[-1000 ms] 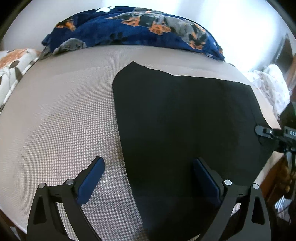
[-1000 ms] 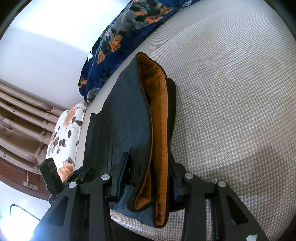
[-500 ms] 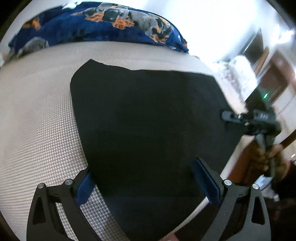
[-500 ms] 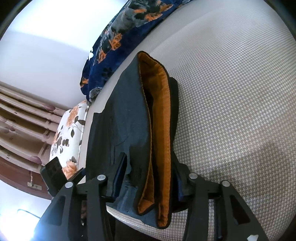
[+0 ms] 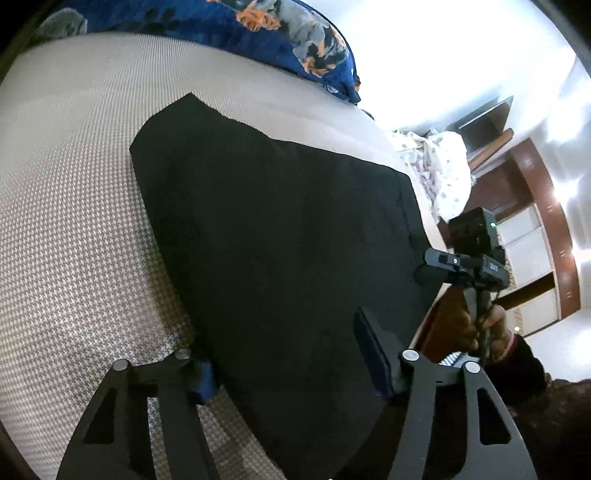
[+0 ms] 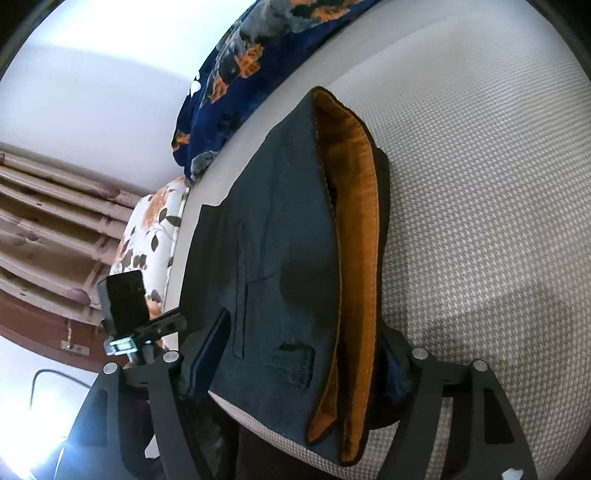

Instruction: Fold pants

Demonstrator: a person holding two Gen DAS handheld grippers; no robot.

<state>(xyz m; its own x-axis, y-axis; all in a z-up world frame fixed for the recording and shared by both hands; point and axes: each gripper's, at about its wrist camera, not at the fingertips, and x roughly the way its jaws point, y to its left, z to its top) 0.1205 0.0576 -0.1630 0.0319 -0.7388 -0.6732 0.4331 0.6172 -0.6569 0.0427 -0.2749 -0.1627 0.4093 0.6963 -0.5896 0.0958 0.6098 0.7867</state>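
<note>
Left wrist view: the left gripper (image 5: pixel 291 363) has swung toward the near edge of the dark folded pants with orange-lined waistband (image 5: pixel 280 236). Its jaws, spread wide a second ago, are closing with the cloth's near edge between them. One blue pad sits at the fabric's left border, the other lies over the cloth; whether the pads press yet cannot be told.

Right wrist view: the right gripper (image 6: pixel 306 363) straddles the waistband end of the pants (image 6: pixel 288 236). Its jaws are opening, having been narrower a second ago. The left blue pad (image 6: pixel 208 363) now stands clear of the cloth, so this end appears released; the far pad is half hidden behind the orange lining.

The garment lies flat, folded lengthwise, on the beige houndstooth-weave bed cover (image 5: pixel 74 229), its far edge short of the blue fleece blanket with orange and grey print (image 5: pixel 280 33). A hand (image 5: pixel 476 325) holding the right gripper shows at the bed's edge.

Judgement: grip is passing from one end to the other, probably preparing a crosswise fold.
</note>
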